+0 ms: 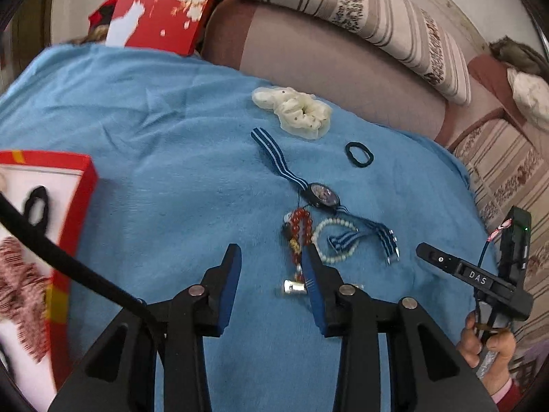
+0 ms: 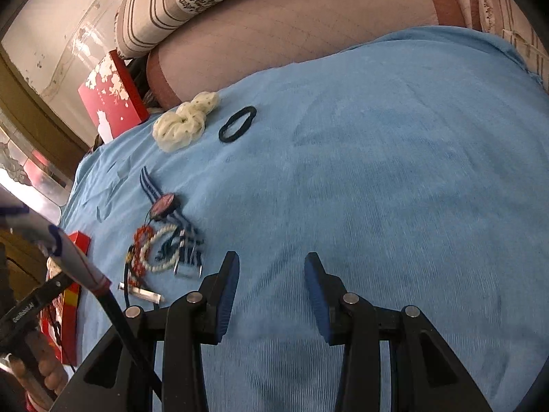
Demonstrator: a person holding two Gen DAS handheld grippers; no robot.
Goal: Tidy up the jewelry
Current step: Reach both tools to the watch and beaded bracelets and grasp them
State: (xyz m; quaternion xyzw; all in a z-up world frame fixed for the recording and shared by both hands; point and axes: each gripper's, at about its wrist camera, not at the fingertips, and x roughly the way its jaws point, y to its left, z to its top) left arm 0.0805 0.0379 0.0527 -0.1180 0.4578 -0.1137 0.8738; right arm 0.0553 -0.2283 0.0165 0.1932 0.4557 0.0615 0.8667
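Observation:
On the blue cloth [image 1: 154, 144] lie a cream scrunchie [image 1: 295, 110], a black hair tie [image 1: 358, 153], a watch with a blue striped strap [image 1: 322, 195], a red bead bracelet [image 1: 300, 230], a white bead bracelet [image 1: 334, 240] and a small silver piece [image 1: 294, 287]. My left gripper [image 1: 271, 257] is open and empty just above the cloth, its right finger beside the red beads. My right gripper [image 2: 271, 262] is open and empty over bare cloth, right of the pile: watch [image 2: 164, 204], red beads [image 2: 140, 250], white beads [image 2: 158, 250], scrunchie [image 2: 182, 123], hair tie [image 2: 237, 124].
A red box [image 1: 82, 185] at the left holds a black hair tie [image 1: 36, 202] and a pink striped scrunchie [image 1: 20, 292]. Its red floral lid [image 1: 164, 7] leans at the back. A sofa with striped cushions [image 1: 343, 44] borders the cloth. The right gripper's body [image 1: 480, 278] shows at right.

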